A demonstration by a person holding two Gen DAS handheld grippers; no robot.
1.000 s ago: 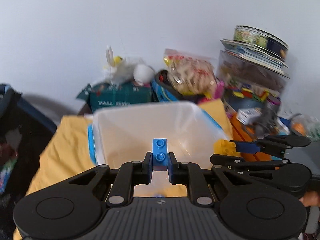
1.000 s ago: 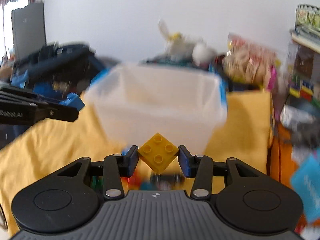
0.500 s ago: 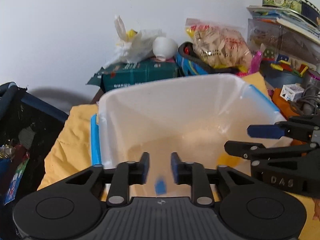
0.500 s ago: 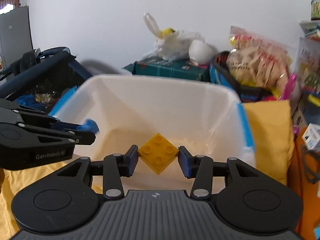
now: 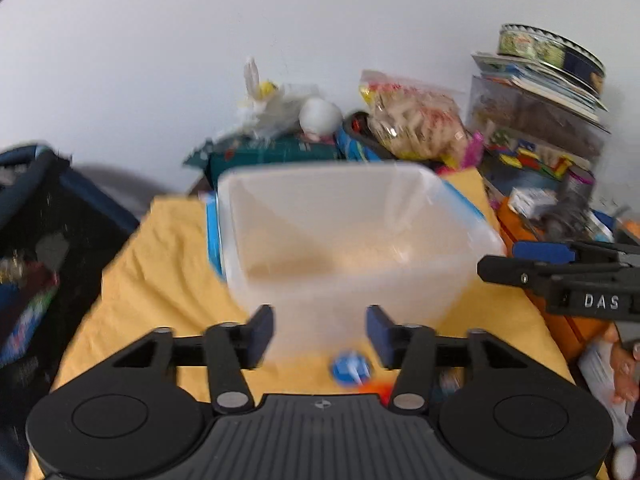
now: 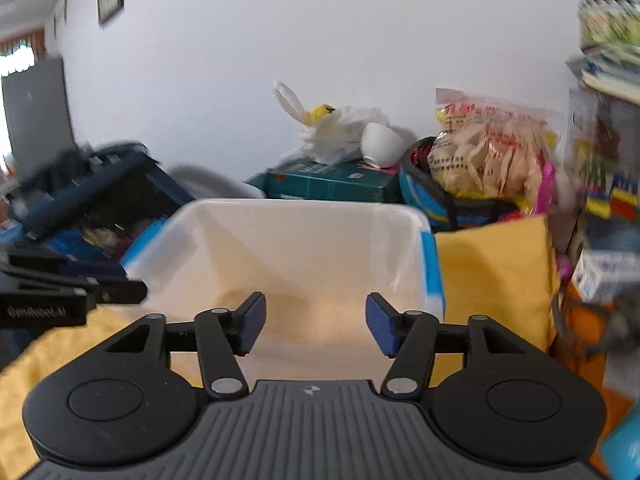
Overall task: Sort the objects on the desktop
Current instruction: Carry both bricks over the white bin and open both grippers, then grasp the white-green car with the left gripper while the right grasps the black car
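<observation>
Both grippers opening, empty, before translucent, seemingly smooth plastic bin [image 6: 304, 248].

Open bin [image 6: 304, 216], clutter [image 6: 488, 160] behind

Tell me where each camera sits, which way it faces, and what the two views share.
Left wrist: sits on the left gripper, looks forward and down over the white bin toward the wall; its own jaws are opening with nothing between them, and the right gripper shows at the right edge.
Right wrist: sits on the right gripper, faces the same bin; its jaws are opening, empty, and the left gripper shows at the left.
Shared: bin, yellow cloth, snack bag.
</observation>
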